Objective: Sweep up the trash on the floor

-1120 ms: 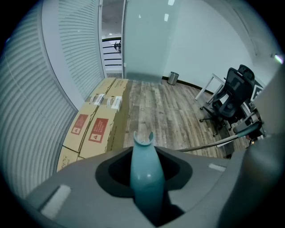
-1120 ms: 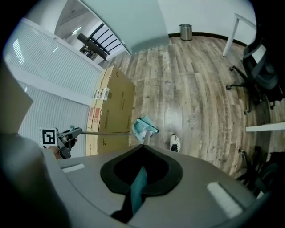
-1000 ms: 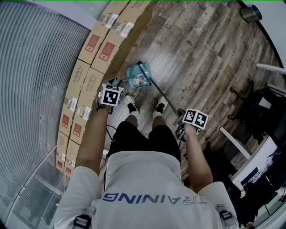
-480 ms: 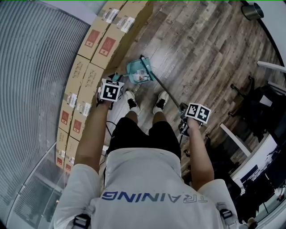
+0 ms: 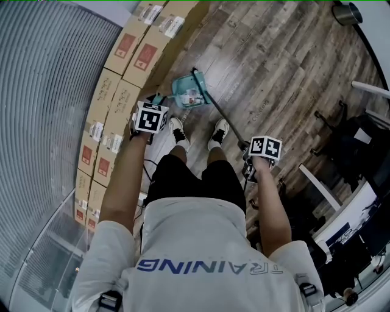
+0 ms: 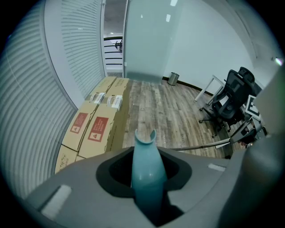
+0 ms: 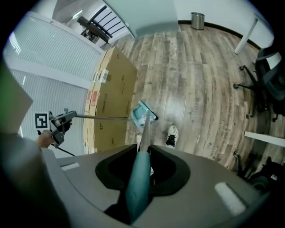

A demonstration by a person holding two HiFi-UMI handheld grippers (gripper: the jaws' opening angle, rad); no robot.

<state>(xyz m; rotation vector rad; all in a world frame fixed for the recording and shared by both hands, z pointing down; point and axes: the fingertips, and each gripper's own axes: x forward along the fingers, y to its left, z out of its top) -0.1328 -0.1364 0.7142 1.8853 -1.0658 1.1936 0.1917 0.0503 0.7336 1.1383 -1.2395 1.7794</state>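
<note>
Nearest, the left gripper (image 6: 149,155) is clenched on the teal dustpan handle (image 6: 148,178). The right gripper (image 7: 144,153) is clamped on the teal broom handle (image 7: 138,189), whose grey pole (image 5: 222,119) slants away to the far left. Two white shoes (image 5: 178,131) stand on the wood floor (image 5: 274,67) between the grippers. Just beyond the toes sits the teal dustpan (image 5: 186,97), with trash (image 5: 195,96) lying in it and the pole's far end along its right edge. Cardboard boxes (image 5: 116,91) are stacked close on its left, against a slatted wall (image 5: 42,109), hemming it in on that side. Well to the right stands a black office chair (image 6: 229,100), and a metal bin (image 5: 346,12) is farthest. Since a second ago the dustpan and the left gripper have kept their places, and the right gripper has shifted only slightly with the broom.
</note>
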